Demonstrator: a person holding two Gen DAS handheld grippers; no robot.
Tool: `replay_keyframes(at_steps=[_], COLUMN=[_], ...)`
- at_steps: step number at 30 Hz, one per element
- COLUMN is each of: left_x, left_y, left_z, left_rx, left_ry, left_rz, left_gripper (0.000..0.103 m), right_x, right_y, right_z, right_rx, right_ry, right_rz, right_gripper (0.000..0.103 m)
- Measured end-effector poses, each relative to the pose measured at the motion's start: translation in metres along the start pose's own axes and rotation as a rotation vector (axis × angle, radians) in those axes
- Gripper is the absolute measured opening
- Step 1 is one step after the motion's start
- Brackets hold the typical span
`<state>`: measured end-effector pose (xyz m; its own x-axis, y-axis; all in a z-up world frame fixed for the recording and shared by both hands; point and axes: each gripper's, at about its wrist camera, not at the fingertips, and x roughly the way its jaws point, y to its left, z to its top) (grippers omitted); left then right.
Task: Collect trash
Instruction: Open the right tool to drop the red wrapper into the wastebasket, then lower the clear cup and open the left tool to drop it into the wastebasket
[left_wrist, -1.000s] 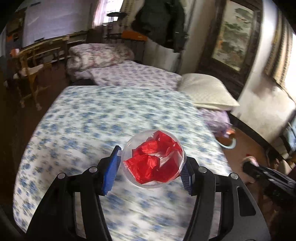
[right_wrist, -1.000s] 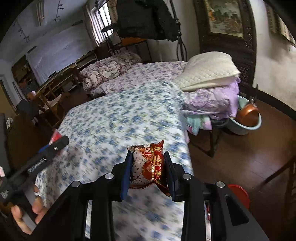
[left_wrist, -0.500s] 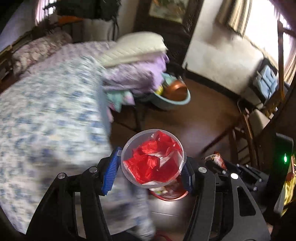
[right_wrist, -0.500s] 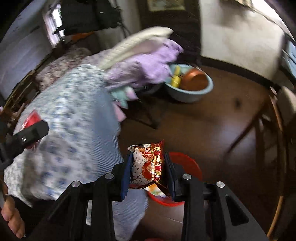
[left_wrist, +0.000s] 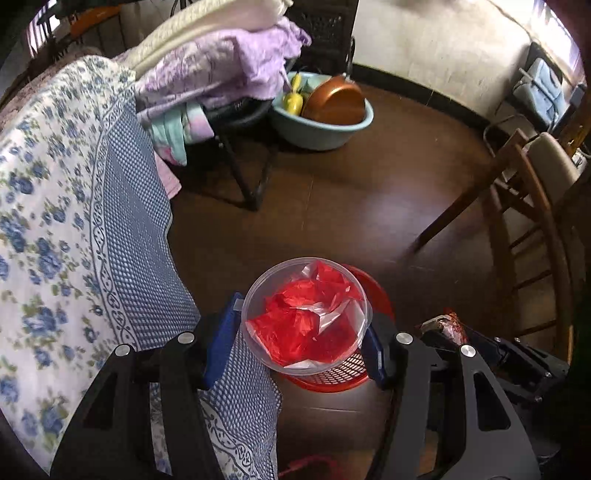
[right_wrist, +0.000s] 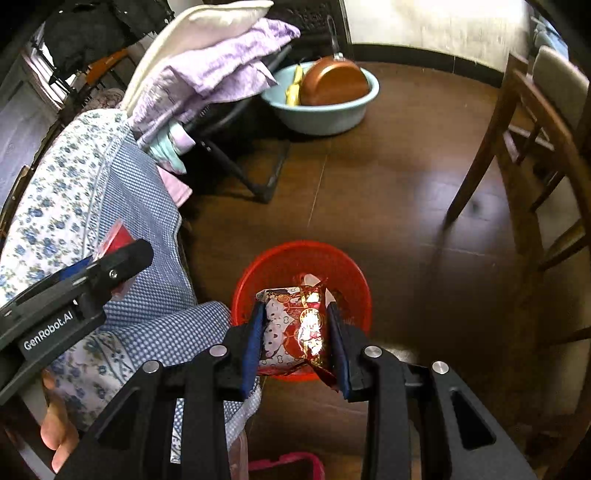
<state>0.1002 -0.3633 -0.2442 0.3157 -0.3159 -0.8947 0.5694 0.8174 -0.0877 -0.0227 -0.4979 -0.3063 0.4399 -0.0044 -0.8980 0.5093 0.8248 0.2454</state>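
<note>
A: Setting first: we log a dark brown wooden floor (right_wrist: 369, 184) beside a bed draped in a blue floral bedspread (left_wrist: 55, 221).

B: Agreed. Item one: left tongs (left_wrist: 301, 332), pinching a clear plastic cup (left_wrist: 306, 314) stuffed with red crumpled wrapping (left_wrist: 295, 328). We see the blue pads pressed against the cup's sides.

A: Item two: right tongs (right_wrist: 295, 332), pinching a red and white snack packet (right_wrist: 295, 328), held upright between the pads.

B: Directly below both items, on the floor just beside the bedspread's hanging edge, we list a red mesh trash basket (right_wrist: 258, 273). In the left view the cup covers most of it (left_wrist: 376, 291); in the right view the packet hangs over its near rim.

A: Farther out: a pale blue basin (right_wrist: 332, 118) holding a copper-coloured pan (right_wrist: 332, 85), a folding stand piled with purple bedding (right_wrist: 214, 70), and a wooden chair (right_wrist: 535, 147) on the right.

B: The left tongs also show in the right view (right_wrist: 110, 273), near the bedspread.
</note>
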Motion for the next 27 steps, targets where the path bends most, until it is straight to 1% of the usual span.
replay_keyframes(at_steps=[8, 10, 17, 24, 27], left_x=[0.027, 0.032, 0.035, 0.037, 0.039], left_y=[-0.003, -0.004, -0.006, -0.004, -0.004], left_z=[-0.003, -0.003, -0.003, -0.004, -0.005], left_rx=[0.025, 0.028, 0.021, 0.009, 0.009], left_ry=[0.045, 0.052, 0.064, 0.073, 0.080], left_rz=[0.028, 0.023, -0.004, -0.008, -0.007], left_gripper=[0.058, 0.058, 0.058, 0.058, 0.058], right_x=[0.037, 0.042, 0.049, 0.057, 0.053], right_y=[0.005, 0.006, 0.003, 0.002, 0.002], right_z=[0.003, 0.003, 0.003, 0.008, 0.008], right_rx=[0.012, 0.016, 0.026, 0.044, 0.036], right_ry=[0.036, 0.041, 0.049, 0.045, 0.038], right_rz=[0.001, 0.001, 0.009, 0.004, -0.004], right_gripper=[0.034, 0.034, 0.035, 0.035, 0.038])
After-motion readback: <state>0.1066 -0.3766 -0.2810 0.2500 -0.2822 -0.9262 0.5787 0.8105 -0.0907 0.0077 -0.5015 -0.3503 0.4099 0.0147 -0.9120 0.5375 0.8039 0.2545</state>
